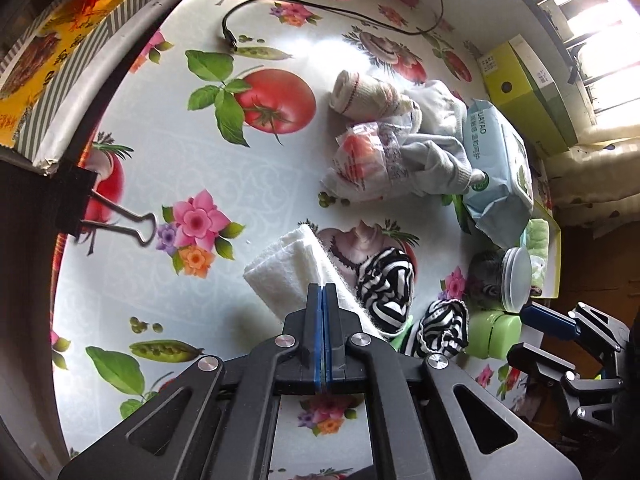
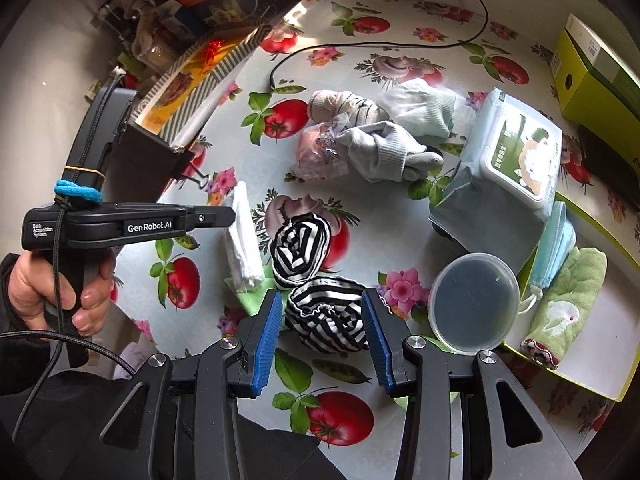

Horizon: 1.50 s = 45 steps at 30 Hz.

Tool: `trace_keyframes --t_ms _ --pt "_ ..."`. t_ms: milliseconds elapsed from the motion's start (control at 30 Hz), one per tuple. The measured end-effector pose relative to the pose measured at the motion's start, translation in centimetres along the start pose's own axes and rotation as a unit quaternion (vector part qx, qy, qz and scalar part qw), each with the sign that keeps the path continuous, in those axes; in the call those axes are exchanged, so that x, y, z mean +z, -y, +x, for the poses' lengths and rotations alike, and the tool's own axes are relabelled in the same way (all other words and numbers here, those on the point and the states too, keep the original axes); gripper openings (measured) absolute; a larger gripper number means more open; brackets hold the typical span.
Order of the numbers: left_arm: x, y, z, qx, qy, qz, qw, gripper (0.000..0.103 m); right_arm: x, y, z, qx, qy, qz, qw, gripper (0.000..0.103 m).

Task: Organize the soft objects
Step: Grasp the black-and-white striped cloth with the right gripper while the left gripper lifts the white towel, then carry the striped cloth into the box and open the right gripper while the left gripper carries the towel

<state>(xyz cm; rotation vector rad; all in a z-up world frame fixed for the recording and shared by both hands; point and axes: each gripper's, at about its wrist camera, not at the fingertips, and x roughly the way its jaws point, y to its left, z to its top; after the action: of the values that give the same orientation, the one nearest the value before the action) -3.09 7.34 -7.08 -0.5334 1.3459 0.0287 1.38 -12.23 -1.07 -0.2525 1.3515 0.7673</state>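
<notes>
My left gripper (image 1: 324, 290) is shut, its blue pads together on the near edge of a folded white cloth (image 1: 286, 268) that tilts up off the table. The right wrist view shows the same left gripper (image 2: 231, 214) from the side against the white cloth (image 2: 242, 240). My right gripper (image 2: 322, 295) is open and hovers above a black-and-white striped sock ball (image 2: 326, 322), which shows between its fingers without being pressed. A second striped ball (image 2: 300, 248) lies just beyond. Grey socks (image 2: 384, 152) and a rolled beige sock (image 2: 340, 104) lie farther back.
A clear round lidded tub (image 2: 474, 300) sits right of the striped balls, with a wet-wipes pack (image 2: 504, 172) behind it. A yellow-green tray (image 2: 592, 376) at the right holds a rolled green towel (image 2: 568, 308) and a blue cloth (image 2: 556, 236). A black cable (image 2: 360, 46) crosses the back. A box with a binder clip (image 1: 120, 220) stands left.
</notes>
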Motion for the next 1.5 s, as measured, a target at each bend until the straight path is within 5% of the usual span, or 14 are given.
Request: trace_keyframes --t_ms 200,400,833,933,1200,1300,1500 --pt "1.2 -1.7 0.2 0.014 0.006 0.006 0.9999 0.002 1.6 -1.1 3.0 0.011 -0.026 -0.009 1.0 0.04" --pt "0.6 -3.6 1.2 0.004 -0.003 -0.057 0.9984 0.036 2.7 -1.6 6.1 0.017 -0.052 0.005 0.998 0.04" --pt "0.3 -4.3 3.2 -0.031 -0.027 -0.114 0.9926 0.037 4.0 -2.0 11.2 -0.002 -0.086 0.011 0.996 0.04" --pt "0.7 -3.8 3.4 -0.033 -0.028 -0.11 0.993 0.037 4.2 -2.2 11.2 -0.021 -0.082 -0.007 0.996 0.012" --pt "1.5 -2.1 4.0 -0.014 -0.026 -0.083 0.9961 0.037 4.9 -0.4 8.6 -0.031 -0.042 0.006 0.999 0.01" --pt "1.5 -1.8 4.1 -0.012 -0.026 -0.074 0.9968 0.021 4.9 0.1 7.2 -0.031 -0.028 0.011 0.999 0.01" --pt "1.3 -1.1 2.9 -0.007 -0.009 -0.054 0.9985 0.017 4.6 0.7 4.8 -0.024 -0.001 0.027 0.999 0.01"
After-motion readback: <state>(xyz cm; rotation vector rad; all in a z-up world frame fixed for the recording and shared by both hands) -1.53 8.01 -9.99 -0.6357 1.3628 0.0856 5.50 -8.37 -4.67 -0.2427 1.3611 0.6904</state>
